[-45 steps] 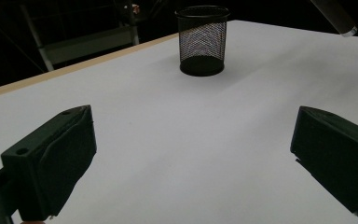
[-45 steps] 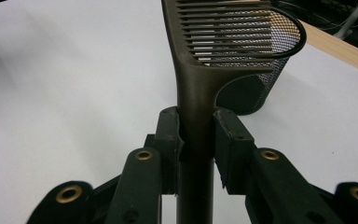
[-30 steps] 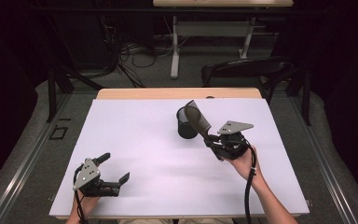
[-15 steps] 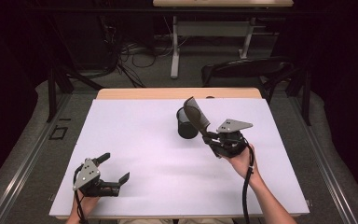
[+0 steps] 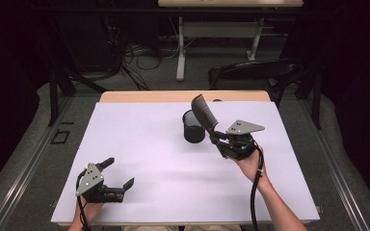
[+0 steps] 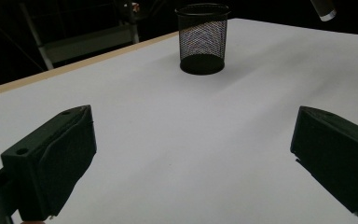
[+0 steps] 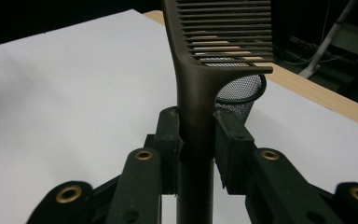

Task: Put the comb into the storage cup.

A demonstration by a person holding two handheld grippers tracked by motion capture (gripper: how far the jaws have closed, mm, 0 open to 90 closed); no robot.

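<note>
A dark brown comb [image 5: 204, 112] [image 7: 200, 84] stands in my right gripper [image 5: 217, 137] [image 7: 198, 149], whose jaws are shut on its handle; the toothed end points up and away, over the rim of a black mesh cup [image 5: 193, 126] [image 7: 242, 95] [image 6: 202, 37]. The cup stands upright near the middle of the white table sheet [image 5: 164, 159], just left of the right gripper. My left gripper [image 5: 121, 173] [image 6: 191, 154] rests low near the front left of the sheet, open, with bare sheet between its jaws.
The wooden table edge [image 5: 173, 96] runs along the far side of the sheet. Beyond it are a dark chair [image 5: 255, 72], a desk frame [image 5: 217, 33] and cables on the floor [image 5: 130, 57]. Metal rails [image 5: 24, 168] border the table's left side.
</note>
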